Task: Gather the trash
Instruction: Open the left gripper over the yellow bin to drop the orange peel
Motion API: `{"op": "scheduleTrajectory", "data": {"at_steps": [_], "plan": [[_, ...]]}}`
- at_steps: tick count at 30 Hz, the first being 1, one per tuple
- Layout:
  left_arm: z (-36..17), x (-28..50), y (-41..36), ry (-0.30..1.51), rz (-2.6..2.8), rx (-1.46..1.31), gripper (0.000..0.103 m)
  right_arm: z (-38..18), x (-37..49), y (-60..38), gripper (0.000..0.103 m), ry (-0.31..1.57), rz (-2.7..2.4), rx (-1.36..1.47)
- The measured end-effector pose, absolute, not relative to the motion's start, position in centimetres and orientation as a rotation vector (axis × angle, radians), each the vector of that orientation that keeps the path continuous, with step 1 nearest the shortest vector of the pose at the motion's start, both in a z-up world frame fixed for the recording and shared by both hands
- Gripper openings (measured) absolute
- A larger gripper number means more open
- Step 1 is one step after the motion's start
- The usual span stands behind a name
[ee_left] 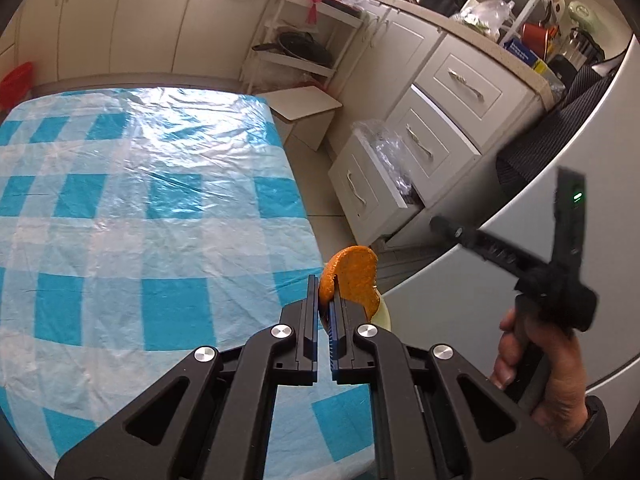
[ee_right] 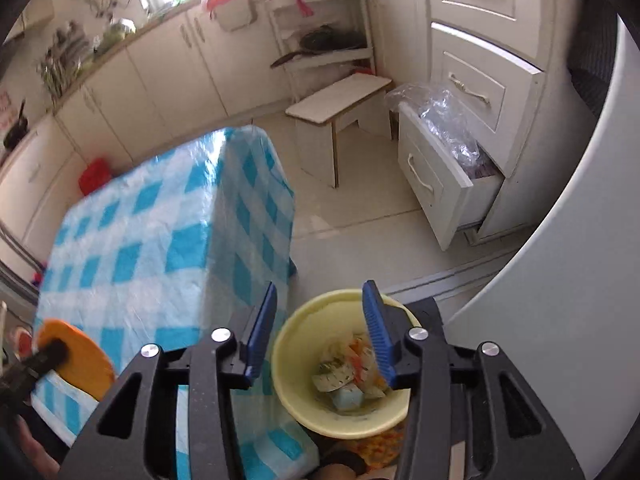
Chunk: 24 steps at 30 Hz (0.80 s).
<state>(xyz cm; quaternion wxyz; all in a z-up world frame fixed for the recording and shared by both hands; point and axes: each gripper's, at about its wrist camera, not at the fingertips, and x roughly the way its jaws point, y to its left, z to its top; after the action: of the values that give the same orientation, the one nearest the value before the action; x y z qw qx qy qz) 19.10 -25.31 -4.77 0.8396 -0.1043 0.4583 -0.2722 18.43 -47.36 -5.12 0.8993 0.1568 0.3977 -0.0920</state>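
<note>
2 tools: left hand-held gripper [ee_left: 326, 312] pinches orange peel [ee_left: 354, 276], no writing legible

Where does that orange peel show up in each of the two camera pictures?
Left wrist view: orange peel low centre, clamped in the left gripper.
Right wrist view: the peel at the lower left edge.
Shared landmark: the blue checked tablecloth.

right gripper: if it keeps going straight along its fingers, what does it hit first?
Most likely the yellow bin. The right gripper is open and empty, pointing steeply down, and the scraps inside lie just ahead between its fingers. Depth is unclear, so it could clip the rim first.
</note>
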Motion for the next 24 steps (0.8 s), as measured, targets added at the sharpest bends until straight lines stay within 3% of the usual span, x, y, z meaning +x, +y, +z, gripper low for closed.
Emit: {"op": "scheduleTrajectory", "data": {"at_steps": [2,5,9,12,16,19,21,24], "plan": [[-6.2,19.8,-28.4,1.004,-0.597,-0.189,0.004,-3.3,17.3,-47.6,0.063,0.709,-0.187,0.352],[-8.2,20.9,-32.3,1.061,-0.625,-0.136,0.005,-2.1,16.7,-48.0,0.065,0.633,-0.184,0.388],[-9.9,21.6,-35.6,1.113,-0.642,-0.095,0.019,-1.9,17.0,-48.8,0.065,0.623,-0.185,0.452],[-9.3,21.0,-35.4,1.085,-0.654,-0.092,0.042,-1.6,17.1,-49.2,0.065,0.621,-0.190,0.476],[-7.8,20.1,-32.6,1.059,-0.639,-0.124,0.052,-1.7,17.7,-48.6,0.068,0.631,-0.187,0.467],[-6.1,18.8,-28.5,1.014,-0.593,-0.153,0.066,-1.7,18.3,-47.7,0.071,0.650,-0.178,0.445],[-5.0,17.6,-25.1,0.969,-0.535,-0.154,0.081,-1.8,18.6,-46.9,0.074,0.664,-0.175,0.424],[-3.6,16.1,-19.3,0.914,-0.413,-0.161,0.089,-1.7,18.7,-45.4,0.075,0.677,-0.162,0.384]]}}
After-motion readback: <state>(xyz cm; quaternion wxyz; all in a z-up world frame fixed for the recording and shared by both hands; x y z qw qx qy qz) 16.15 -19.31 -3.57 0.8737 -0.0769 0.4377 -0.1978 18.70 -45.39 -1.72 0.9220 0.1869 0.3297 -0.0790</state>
